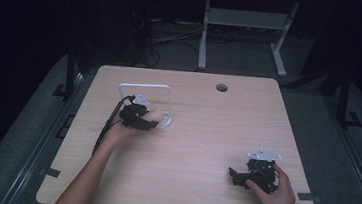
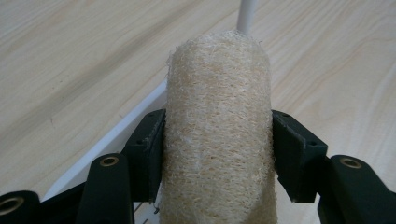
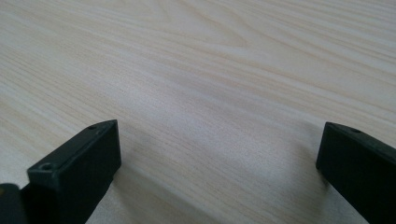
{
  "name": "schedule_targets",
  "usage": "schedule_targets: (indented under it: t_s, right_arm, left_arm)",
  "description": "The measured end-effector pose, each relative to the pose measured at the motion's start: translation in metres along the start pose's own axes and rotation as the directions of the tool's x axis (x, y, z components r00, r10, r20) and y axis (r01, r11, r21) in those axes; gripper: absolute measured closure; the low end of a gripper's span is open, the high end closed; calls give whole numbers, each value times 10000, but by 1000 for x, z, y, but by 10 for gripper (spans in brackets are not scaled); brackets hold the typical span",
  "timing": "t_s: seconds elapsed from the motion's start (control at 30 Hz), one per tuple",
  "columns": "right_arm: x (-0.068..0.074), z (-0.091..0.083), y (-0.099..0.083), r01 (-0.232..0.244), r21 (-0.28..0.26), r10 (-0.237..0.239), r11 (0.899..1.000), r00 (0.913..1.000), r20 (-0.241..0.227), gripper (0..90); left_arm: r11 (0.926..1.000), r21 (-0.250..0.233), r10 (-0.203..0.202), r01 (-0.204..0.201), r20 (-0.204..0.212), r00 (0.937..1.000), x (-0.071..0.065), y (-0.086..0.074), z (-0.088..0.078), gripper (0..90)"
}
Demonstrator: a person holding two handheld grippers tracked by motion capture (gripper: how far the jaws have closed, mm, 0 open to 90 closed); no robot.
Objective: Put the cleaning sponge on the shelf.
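Loofah roll (image 2: 218, 126) – left tongs (image 2: 218, 154) clamp it, lengthwise along them; right tongs (image 3: 219, 158) released.

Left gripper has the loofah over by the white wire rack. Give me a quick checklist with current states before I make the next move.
1. Loofah gripped by the left gripper: ok, both pads press its sides.
2. Grip centred: ok, loofah sits midway between the jaws.
3. White wire rack upright: ok.
4. Loofah clear of the rack's post: cannot tell, its tip hides the gap.
5. Right gripper free: ok, jaws wide open over bare table.
6. Right gripper out of the way: ok, it rests near the table's right front.
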State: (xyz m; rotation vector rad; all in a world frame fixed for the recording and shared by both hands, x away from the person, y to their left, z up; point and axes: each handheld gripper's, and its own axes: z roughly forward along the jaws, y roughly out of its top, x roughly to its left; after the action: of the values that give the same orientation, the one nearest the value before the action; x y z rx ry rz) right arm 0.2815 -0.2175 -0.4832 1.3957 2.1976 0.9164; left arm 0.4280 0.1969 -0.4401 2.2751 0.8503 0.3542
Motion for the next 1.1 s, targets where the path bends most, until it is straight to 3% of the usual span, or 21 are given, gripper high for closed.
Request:
schedule_targets:
  t_s: [0.73,1.1]
  right_arm:
    - [0,0,0,-1,1,1,10000,10000,-1,0]
    - [0,0,0,-1,-1,1,10000,10000,0,0]
  left_arm:
    - [9997,119,-207,209,-198,9996,3,-3,14,384]
    - [9991,-229,-363,356,-291,9989,1,0,-1,348]
